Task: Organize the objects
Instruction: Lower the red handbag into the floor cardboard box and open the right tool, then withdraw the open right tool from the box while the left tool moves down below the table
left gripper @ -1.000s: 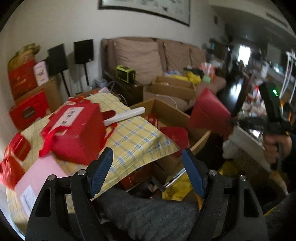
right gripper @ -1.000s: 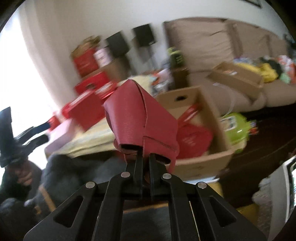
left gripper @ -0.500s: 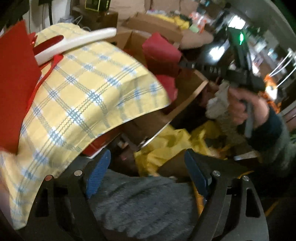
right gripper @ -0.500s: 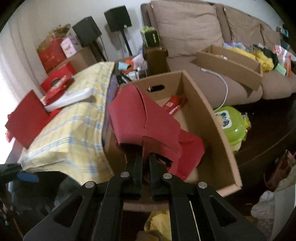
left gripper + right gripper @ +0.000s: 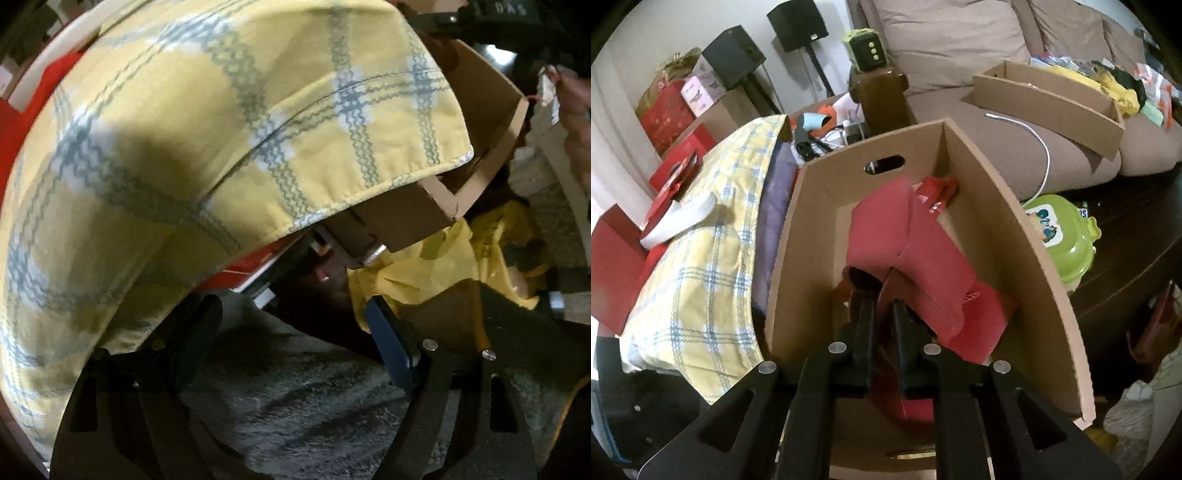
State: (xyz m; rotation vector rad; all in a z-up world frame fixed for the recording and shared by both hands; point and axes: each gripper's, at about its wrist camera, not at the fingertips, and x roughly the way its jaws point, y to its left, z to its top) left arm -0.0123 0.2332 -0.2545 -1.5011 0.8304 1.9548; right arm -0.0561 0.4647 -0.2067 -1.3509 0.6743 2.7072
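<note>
Here the folded red paper bag (image 5: 912, 254) sits clenched in the right claw (image 5: 882, 295), held low inside the open cardboard box (image 5: 1008, 236), just above other red packets ahead of the claw, presumably so it drops in with its kind. To that claw's left lies the yellow plaid cloth (image 5: 701, 266). The left claw (image 5: 291, 328) hangs released and empty, close under that cloth's hem (image 5: 229, 147), out of the way.

Red folded bag (image 5: 916, 254) in brown cardboard box (image 5: 1015, 236). Left: yellow cloth (image 5: 701, 258), blue-and-white plaid. Right: lime-green tub (image 5: 1067, 240). Far: beige sofa (image 5: 960, 40), black speakers (image 5: 798, 24).
</note>
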